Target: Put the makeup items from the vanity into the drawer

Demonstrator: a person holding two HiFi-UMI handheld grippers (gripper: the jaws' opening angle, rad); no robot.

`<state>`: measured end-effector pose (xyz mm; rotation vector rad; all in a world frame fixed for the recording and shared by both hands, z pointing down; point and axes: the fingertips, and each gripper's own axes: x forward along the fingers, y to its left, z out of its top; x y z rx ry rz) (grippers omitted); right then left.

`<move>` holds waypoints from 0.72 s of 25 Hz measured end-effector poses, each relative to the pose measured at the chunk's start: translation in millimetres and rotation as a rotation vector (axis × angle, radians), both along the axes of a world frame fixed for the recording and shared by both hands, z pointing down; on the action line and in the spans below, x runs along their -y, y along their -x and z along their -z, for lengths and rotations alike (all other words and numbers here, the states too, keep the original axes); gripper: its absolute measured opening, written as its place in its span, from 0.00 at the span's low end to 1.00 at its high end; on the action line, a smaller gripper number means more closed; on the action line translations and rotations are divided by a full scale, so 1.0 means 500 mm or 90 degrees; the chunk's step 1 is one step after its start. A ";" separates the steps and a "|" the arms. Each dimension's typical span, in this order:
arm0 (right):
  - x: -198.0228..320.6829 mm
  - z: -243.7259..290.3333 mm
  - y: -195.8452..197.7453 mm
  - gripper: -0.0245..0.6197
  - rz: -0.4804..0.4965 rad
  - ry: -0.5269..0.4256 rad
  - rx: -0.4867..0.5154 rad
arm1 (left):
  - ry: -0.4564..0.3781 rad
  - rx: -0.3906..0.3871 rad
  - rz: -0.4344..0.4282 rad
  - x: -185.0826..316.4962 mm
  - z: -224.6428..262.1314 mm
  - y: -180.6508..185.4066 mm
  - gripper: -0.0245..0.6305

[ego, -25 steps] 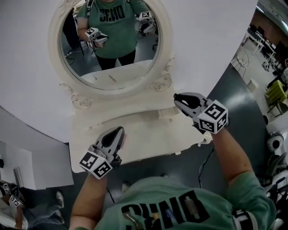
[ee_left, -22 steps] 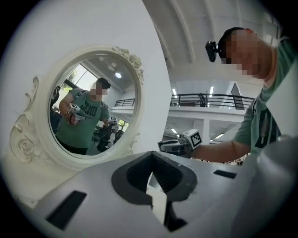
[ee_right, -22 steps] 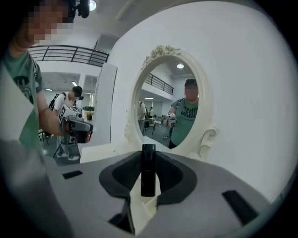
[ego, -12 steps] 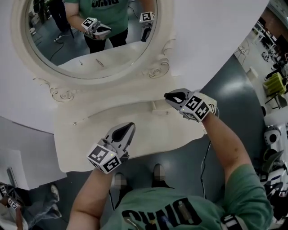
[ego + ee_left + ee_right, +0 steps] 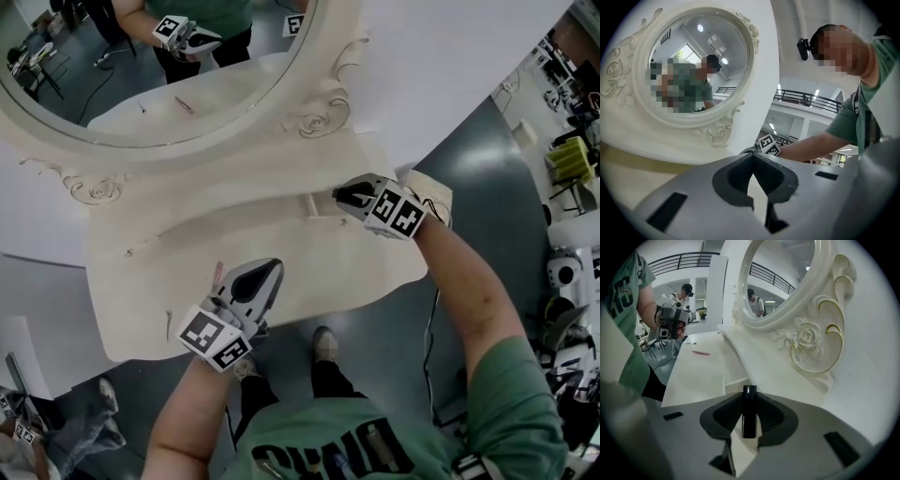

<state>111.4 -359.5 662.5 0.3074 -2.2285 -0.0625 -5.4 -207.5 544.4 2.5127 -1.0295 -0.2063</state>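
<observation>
My right gripper [image 5: 339, 195] hangs low over the back right of the white vanity top [image 5: 141, 300], shut on a short black tube [image 5: 749, 414] held upright between its pads. Just left of its tips sits a small white drawer-like box [image 5: 313, 204]. A thin pink pencil-like stick [image 5: 217, 276] lies near the vanity's front; it also shows in the right gripper view as the pink stick [image 5: 701, 353]. My left gripper [image 5: 268, 272] hovers beside that stick over the front edge, its jaws together with nothing between them.
The oval mirror [image 5: 141, 84] with its carved white frame [image 5: 806, 341] rises behind the vanity top. A white wall stands to the right. Grey floor, the person's shoe [image 5: 323, 341] and a cable [image 5: 433, 319] lie below the front edge.
My right gripper has moved down and left with the black tube, closer to the small box at the back. The left gripper has kept its place near the front edge.
</observation>
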 end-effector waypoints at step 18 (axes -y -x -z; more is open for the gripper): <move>-0.009 -0.075 0.018 0.20 0.107 0.017 -0.148 | 0.012 -0.019 -0.006 -0.023 -0.030 -0.009 0.05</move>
